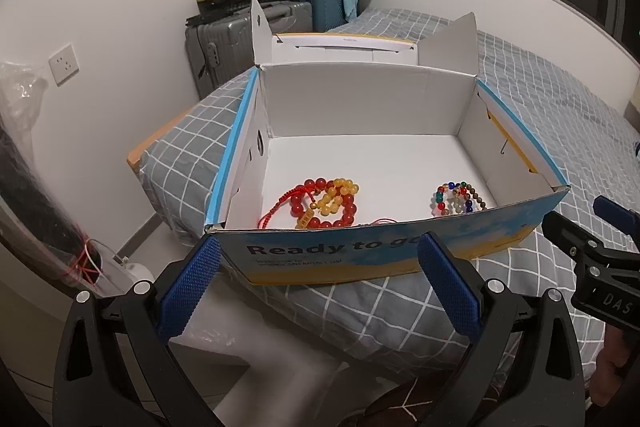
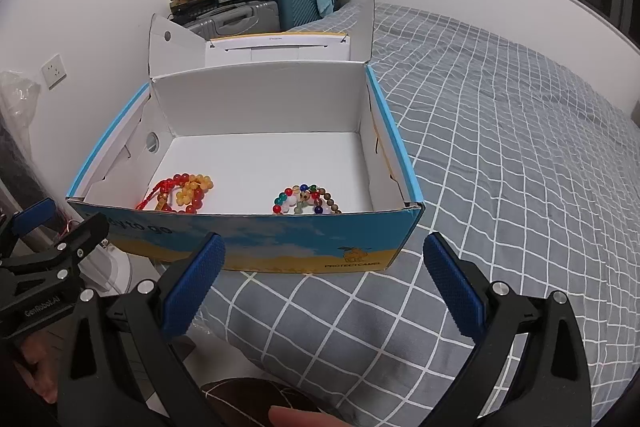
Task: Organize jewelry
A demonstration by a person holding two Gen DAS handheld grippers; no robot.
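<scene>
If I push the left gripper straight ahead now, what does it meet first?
Most likely the printed front wall of the box: the open left gripper faces it just below the rim. Depth is uncertain.

Box (image 1: 360, 259) on bed (image 1: 540, 107), two bracelet piles (image 1: 328, 203) inside, suitcases (image 1: 240, 39) behind

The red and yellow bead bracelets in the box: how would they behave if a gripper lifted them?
The red and yellow bead bracelets lie tangled with a red cord, so probably floppy and lifting together. Round glossy beads may slip between fingers.
</scene>
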